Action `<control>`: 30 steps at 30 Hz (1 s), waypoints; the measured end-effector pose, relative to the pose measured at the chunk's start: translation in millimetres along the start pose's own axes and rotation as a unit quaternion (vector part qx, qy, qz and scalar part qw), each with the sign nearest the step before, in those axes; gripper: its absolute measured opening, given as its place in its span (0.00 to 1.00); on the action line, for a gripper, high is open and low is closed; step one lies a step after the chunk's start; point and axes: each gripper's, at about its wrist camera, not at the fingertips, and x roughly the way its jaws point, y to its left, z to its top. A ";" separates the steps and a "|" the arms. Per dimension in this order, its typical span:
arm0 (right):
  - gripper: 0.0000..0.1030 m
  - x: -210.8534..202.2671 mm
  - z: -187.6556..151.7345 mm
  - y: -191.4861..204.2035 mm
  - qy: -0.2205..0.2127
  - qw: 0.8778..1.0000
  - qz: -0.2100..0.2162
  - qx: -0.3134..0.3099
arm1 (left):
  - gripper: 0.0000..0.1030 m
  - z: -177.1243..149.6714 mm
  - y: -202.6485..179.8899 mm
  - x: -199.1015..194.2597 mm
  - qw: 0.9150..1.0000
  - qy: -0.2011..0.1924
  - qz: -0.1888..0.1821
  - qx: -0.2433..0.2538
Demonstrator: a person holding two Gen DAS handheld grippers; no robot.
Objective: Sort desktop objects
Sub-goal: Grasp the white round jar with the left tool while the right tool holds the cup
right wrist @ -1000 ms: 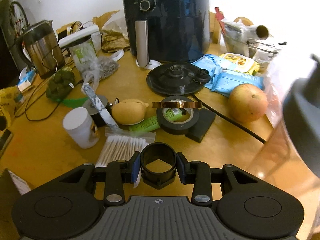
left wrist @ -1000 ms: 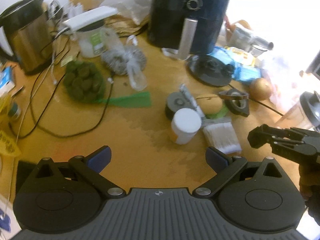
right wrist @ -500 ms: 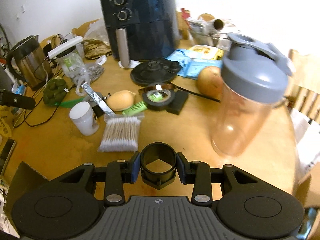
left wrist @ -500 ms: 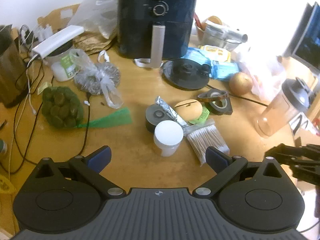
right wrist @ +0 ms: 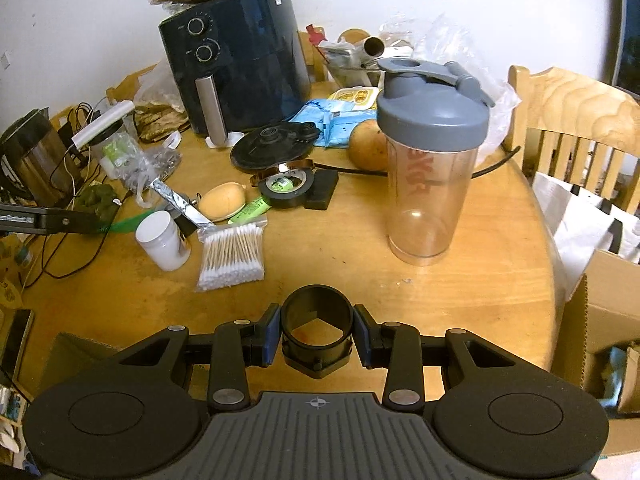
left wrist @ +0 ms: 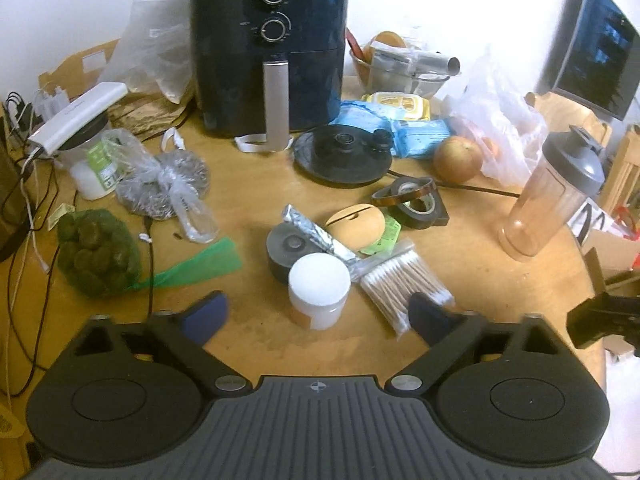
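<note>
Quick count around the one air fryer (left wrist: 269,52): two dials on its front. Right in front of it, one black round kettle base (left wrist: 342,154), one apple (left wrist: 457,159), two tape rolls stacked (left wrist: 412,200). Further out from it, one white jar (left wrist: 319,289), one bag of cotton swabs (left wrist: 402,284), one foil-wrapped stick (left wrist: 318,237). Off to its right, one shaker bottle (right wrist: 430,160). Left of it, one green net bag (left wrist: 94,253) and one kettle (right wrist: 34,164).

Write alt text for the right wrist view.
The right hand-held gripper is shut on a black plastic ring above a cluttered round wooden table. Ahead stand a grey-lidded shaker bottle, a bag of cotton swabs and a dark air fryer.
</note>
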 end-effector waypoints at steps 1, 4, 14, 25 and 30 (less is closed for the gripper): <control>0.39 -2.0 -1.1 -0.8 -0.001 1.000 -0.002 0.002 | 0.88 1.0 0.0 3.7 1.000 0.003 -0.002 0.001; 0.39 -4.2 -2.5 -3.7 -0.001 1.000 -0.006 0.009 | 0.87 4.0 -0.9 12.7 1.000 0.003 0.000 0.005; 0.39 -5.3 -4.5 -15.7 0.003 1.000 -0.015 0.026 | 0.69 10.9 -1.6 47.4 1.000 0.020 0.003 0.015; 0.39 -6.3 -13.0 -24.6 0.008 0.999 -0.024 0.048 | 0.61 15.4 -2.0 84.8 0.998 0.049 0.009 0.026; 0.39 -7.9 -16.2 -28.9 0.010 0.998 -0.031 0.058 | 0.52 15.2 -5.1 92.6 0.998 0.057 0.005 0.035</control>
